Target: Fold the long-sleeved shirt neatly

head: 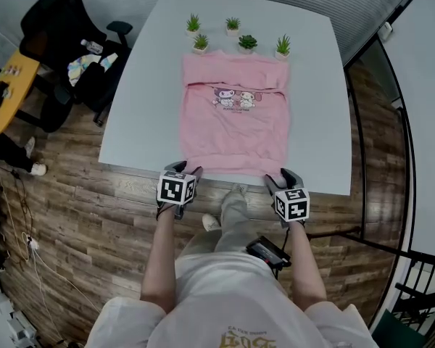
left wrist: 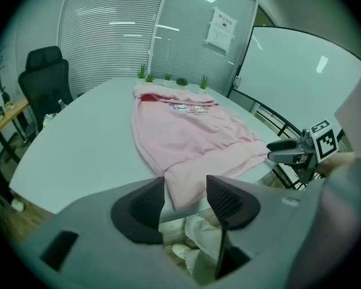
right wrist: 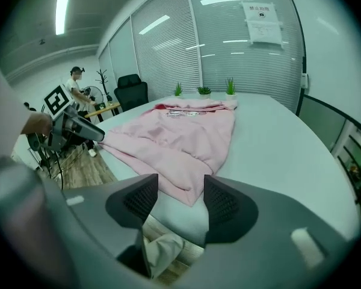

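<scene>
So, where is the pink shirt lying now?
In the head view, the pink shirt lies flat on the white table, its far edge beside the potted plants.

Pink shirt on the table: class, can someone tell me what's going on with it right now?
A person at the near edge of the white table holds a gripper in each hand. The pink long-sleeved shirt lies flat, print up, hem toward them. The left gripper and right gripper are both open, each lined up with a hem corner, gripping nothing yet. Small potted plants sit beyond the collar.

No legible text. Lettering on pink shirt, notice on glass wall: too small.
</scene>
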A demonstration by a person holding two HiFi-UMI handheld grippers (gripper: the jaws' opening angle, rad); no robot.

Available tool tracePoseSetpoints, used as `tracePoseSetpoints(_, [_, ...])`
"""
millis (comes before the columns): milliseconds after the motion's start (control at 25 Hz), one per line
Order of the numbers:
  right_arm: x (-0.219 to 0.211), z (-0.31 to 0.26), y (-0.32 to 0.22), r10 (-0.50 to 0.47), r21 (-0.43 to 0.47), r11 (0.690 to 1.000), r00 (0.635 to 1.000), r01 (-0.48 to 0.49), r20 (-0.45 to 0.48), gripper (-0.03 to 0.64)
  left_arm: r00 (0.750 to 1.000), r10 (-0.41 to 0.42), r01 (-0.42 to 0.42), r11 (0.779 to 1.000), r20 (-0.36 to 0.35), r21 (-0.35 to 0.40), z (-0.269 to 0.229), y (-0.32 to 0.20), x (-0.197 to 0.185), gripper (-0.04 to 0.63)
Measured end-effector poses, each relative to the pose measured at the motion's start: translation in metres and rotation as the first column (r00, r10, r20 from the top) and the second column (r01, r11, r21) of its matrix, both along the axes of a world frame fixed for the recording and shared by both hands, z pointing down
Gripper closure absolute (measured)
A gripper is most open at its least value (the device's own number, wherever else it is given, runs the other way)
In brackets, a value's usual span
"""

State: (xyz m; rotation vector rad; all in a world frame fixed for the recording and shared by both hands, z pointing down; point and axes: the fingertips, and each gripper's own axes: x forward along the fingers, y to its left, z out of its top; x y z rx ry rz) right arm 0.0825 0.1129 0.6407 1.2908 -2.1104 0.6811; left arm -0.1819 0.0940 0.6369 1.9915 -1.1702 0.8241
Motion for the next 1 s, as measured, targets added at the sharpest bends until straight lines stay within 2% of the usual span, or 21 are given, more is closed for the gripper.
tracePoseSetpoints(200, [0.008, 0.007, -0.005, 0.017, 0.004, 1.000, 0.995, -0.016, -0.096, 0.379, 1.000, -0.004, 0.005, 0.999, 0.028, -0.053, 0.012, 0.001, 0.001, 0.377])
tracePoseSetpoints(280, [0.003, 0.009, -0.006, -0.005, -0.011, 1.000, 0.996, 0.004, -0.092, 0.415, 0.998, -0.002, 0.006, 0.998, 0.065, -0.058, 0.016, 0.001, 0.000, 0.387])
tracePoseSetpoints(400, [0.002, 0.010, -0.008, 0.010, -0.027, 1.000, 0.998, -0.012, -0.065, 0.454, 0.994, -0.018, 0.023, 0.999, 0.108, -0.047, 0.019, 0.000, -0.003, 0.437])
tracePoseSetpoints(520, [0.005, 0.012, -0.007, 0.020, -0.045, 0.999, 0.998, -0.022, -0.061, 0.500, 0.995, -0.024, 0.028, 0.999, 0.095, -0.044, 0.020, 0.000, -0.004, 0.495])
tracePoseSetpoints(600, [0.002, 0.012, -0.005, 0.020, -0.087, 0.996, 1.000, -0.021, -0.009, 0.571, 0.995, -0.038, 0.041, 0.999, 0.091, -0.035, 0.018, 0.000, -0.006, 0.531])
tracePoseSetpoints(720, [-0.002, 0.004, -0.007, 0.067, -0.107, 0.993, 0.994, -0.058, 0.082, 0.574, 0.994, -0.058, 0.059, 0.998, 0.092, -0.006, 0.010, -0.003, -0.009, 0.563])
tracePoseSetpoints(1000, [-0.001, -0.014, -0.007, 0.105, -0.058, 0.994, 0.981, -0.096, 0.162, 0.572, 0.996, -0.060, 0.058, 0.998, 0.060, 0.032, -0.010, -0.004, -0.007, 0.566])
